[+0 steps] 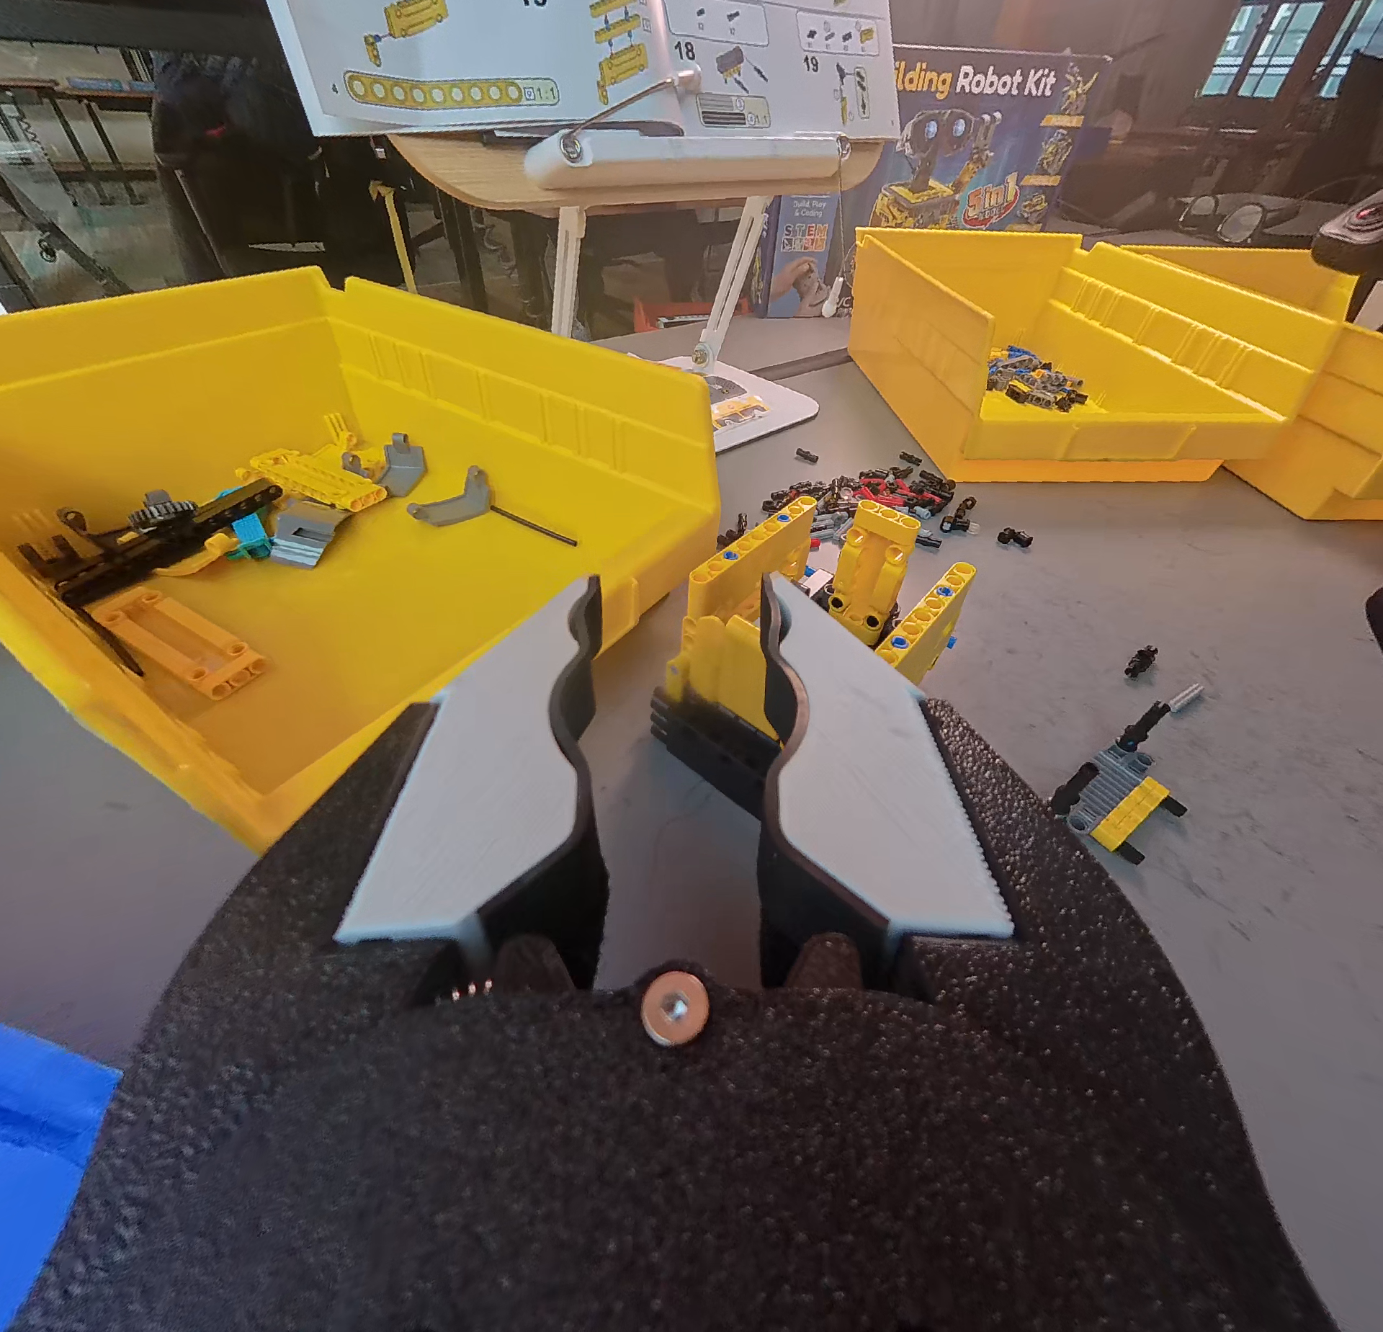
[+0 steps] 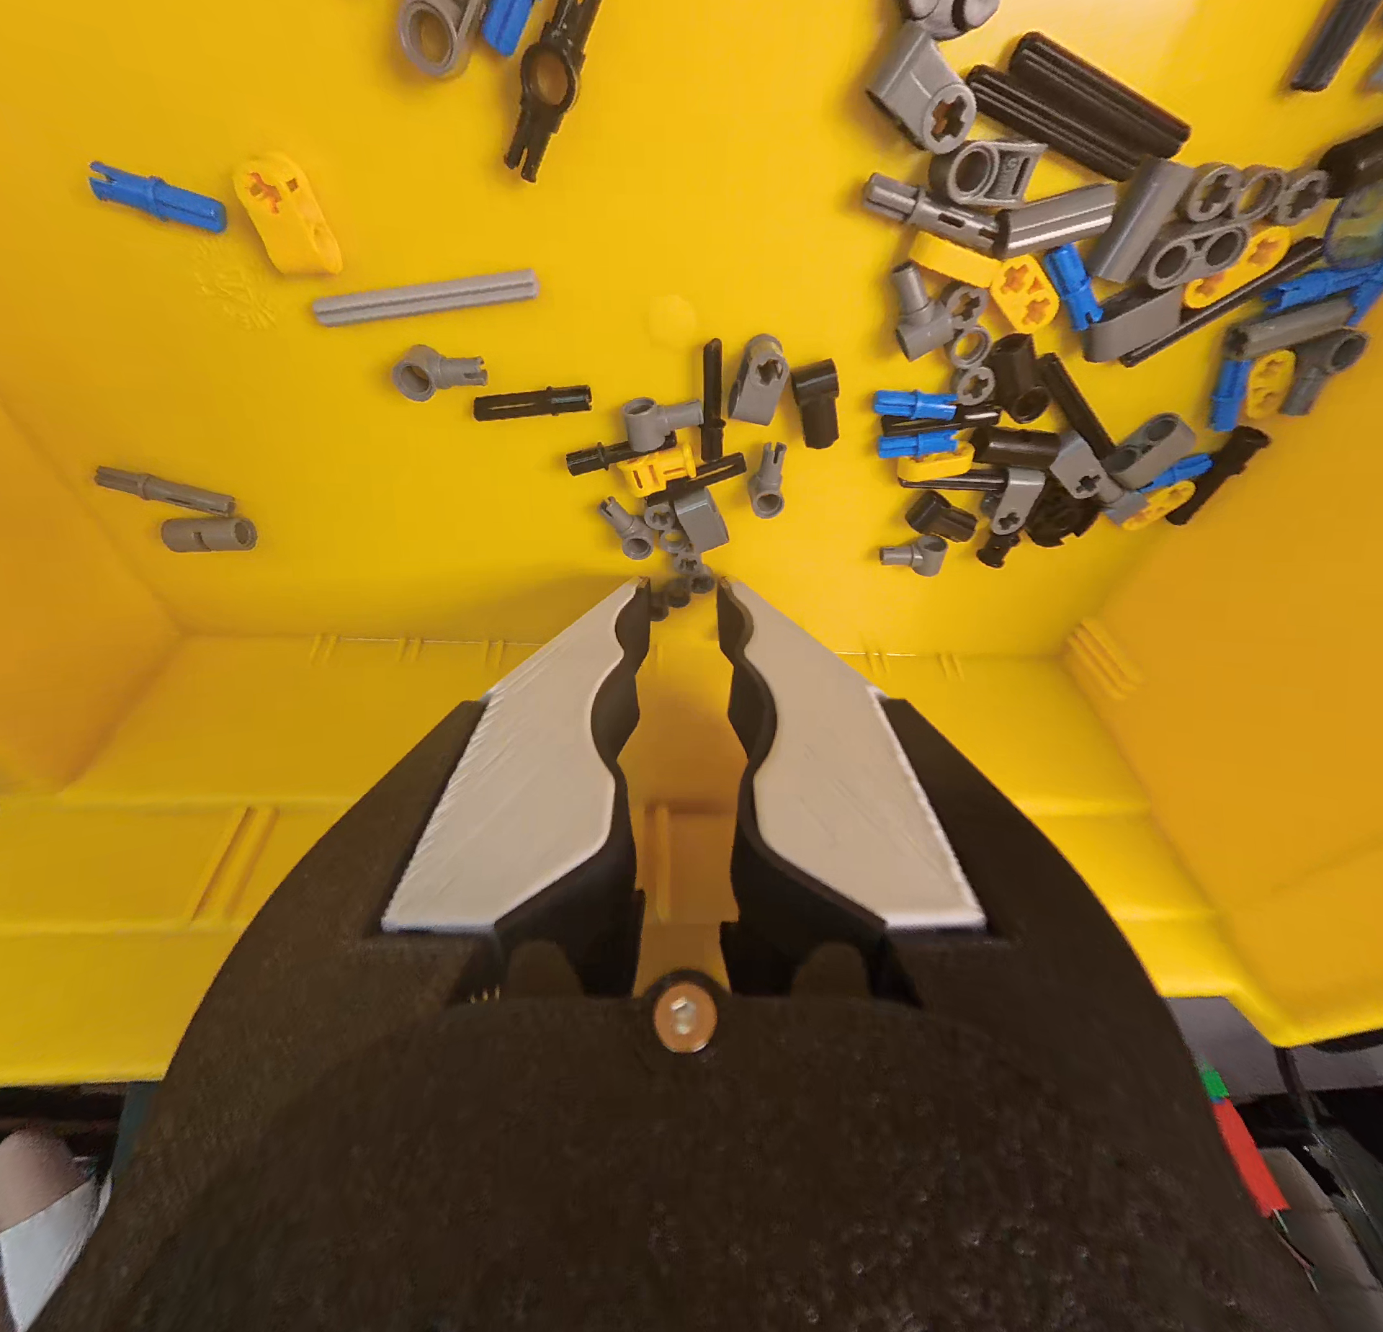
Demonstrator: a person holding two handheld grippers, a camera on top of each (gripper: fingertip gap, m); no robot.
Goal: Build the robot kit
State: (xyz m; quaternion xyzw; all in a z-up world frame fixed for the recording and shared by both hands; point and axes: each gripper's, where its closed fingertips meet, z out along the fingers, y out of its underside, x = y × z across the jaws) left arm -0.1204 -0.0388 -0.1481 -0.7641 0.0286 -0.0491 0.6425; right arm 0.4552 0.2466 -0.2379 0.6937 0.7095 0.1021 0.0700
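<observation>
At the far left of the left wrist view a yellow bin (image 1: 479, 413) sits on the grey table (image 1: 1122, 997), with loose parts on its floor: a black gear assembly (image 1: 161, 529), a flat yellow plate (image 1: 179, 641) and a grey bracket on a thin black axle (image 1: 464, 506). The left gripper (image 1: 679, 607) hangs just right of that bin's front corner, its fingers parted by a moderate gap and holding nothing. Its right finger (image 1: 846, 735) lies in front of a yellow-and-black brick assembly (image 1: 756, 645) (whether it touches cannot be told). A sideways nudge here could tip or shift that assembly, since it stands unsupported on the table. Beyond it lies a scatter of small pins (image 1: 861, 491), and to the right a small grey-and-yellow sub-assembly (image 1: 1119, 802).

In the right wrist view the right gripper (image 2: 679, 585) points into another yellow bin (image 2: 224, 809). Its fingers are narrowly parted, tips converging on a chain of small dark grey rings (image 2: 685, 581) right at the tips; whether these are pinched or merely lying between the tips is unclear. The rings are tiny and crowded against a grey connector (image 2: 700, 521) and a yellow bush (image 2: 658, 469), so a closing grip could catch two pieces at once, or squirt a ring out across the slick bin floor. Farther right, a dense heap of mixed connectors (image 2: 1085, 413) lies well apart.
</observation>
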